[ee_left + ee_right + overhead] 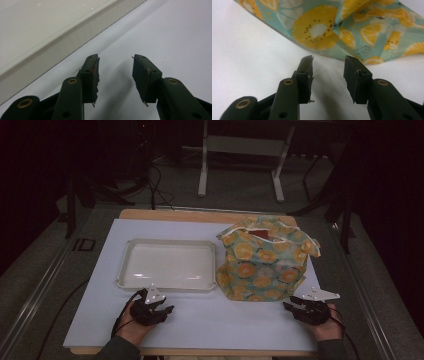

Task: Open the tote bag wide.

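Left gripper: my jaws gape, empty, low over the white mat, just short of the tray wall.
Right gripper: jaws apart, empty, near the fruit-print bag hem.
Room: bare mat between my hands.

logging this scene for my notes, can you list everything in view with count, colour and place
bag: one, teal cloth with a yellow citrus print, right half of the table, standing with its top open, something dark red inside
tray: one, white, shallow, left of the bag, nothing in it
table: one, pale blue-white top on a wooden board
frame: one, light grey metal legs on the floor beyond the table
cables: a few, black, on the floor at the back left
left gripper: one, black, near edge below the tray, jaws open
right gripper: one, black, near edge below the bag, jaws open
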The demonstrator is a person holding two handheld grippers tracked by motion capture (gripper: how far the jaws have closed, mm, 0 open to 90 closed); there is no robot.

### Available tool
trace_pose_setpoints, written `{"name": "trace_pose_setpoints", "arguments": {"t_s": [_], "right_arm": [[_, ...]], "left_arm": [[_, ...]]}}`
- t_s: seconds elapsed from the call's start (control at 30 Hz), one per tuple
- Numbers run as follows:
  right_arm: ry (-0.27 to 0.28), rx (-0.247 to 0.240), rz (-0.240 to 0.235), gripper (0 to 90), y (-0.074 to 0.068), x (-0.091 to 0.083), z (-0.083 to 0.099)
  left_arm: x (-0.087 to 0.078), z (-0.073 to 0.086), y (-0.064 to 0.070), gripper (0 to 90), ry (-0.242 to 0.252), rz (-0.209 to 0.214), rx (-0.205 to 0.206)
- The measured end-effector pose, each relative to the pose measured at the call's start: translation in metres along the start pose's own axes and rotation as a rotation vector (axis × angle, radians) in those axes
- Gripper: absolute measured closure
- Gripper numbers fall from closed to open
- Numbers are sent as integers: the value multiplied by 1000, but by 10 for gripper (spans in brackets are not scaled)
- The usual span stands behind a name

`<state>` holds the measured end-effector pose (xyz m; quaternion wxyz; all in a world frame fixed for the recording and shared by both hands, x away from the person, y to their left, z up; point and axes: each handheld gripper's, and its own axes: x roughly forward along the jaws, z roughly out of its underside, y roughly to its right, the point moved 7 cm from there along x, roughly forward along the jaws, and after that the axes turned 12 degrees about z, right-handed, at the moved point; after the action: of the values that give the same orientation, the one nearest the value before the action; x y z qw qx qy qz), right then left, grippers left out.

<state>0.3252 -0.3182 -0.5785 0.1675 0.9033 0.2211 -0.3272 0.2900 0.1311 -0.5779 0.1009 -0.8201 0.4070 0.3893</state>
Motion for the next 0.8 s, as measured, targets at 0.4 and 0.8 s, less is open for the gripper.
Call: {"name": "trace_pose_setpoints", "arguments": {"t_s": [0.4, 0.8], "right_arm": [[-29, 1, -36, 586, 1, 0, 0], [11, 29, -26, 557, 10, -15, -15]], "left_arm": [[4, -3, 8, 576, -5, 32, 44], [0, -20, 27, 580, 15, 68, 105]]}}
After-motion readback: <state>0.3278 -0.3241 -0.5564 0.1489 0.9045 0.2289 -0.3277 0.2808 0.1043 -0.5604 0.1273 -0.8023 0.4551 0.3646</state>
